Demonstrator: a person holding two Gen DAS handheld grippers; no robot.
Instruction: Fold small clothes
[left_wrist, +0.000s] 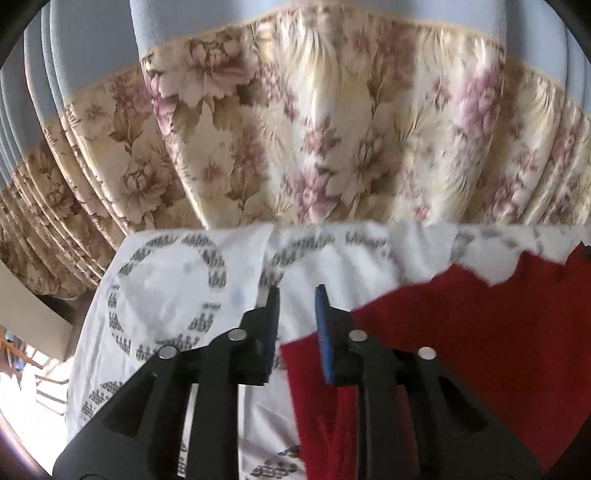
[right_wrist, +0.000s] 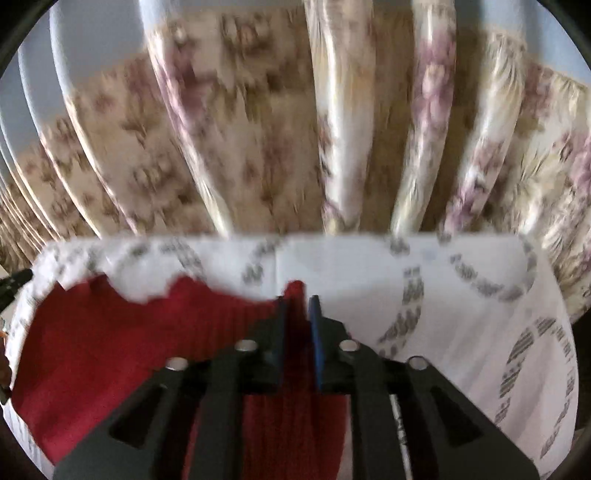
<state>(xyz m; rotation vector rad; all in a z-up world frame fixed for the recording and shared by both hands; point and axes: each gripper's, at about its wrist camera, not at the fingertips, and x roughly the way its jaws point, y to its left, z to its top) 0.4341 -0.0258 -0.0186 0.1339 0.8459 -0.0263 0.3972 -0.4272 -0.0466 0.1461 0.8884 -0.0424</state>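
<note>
A small dark red ribbed garment (left_wrist: 461, 332) lies flat on a white cloth printed with grey rings (left_wrist: 166, 288). A ragged white fuzzy edge (left_wrist: 424, 254) runs along its far side. My left gripper (left_wrist: 295, 291) hovers at the garment's left edge; its jaws stand apart with only the white cloth showing between them. In the right wrist view the red garment (right_wrist: 110, 332) spreads to the left. My right gripper (right_wrist: 297, 301) sits over its right corner, jaws apart, with red fabric showing in the gap and the pads not pressing on it.
The ring-printed white cloth (right_wrist: 443, 295) covers the whole surface and ends at a far edge. Just behind it hangs a pleated floral curtain (left_wrist: 314, 129) with a pale blue upper part. Bare white cloth lies left of the garment in the left wrist view and right of it in the right wrist view.
</note>
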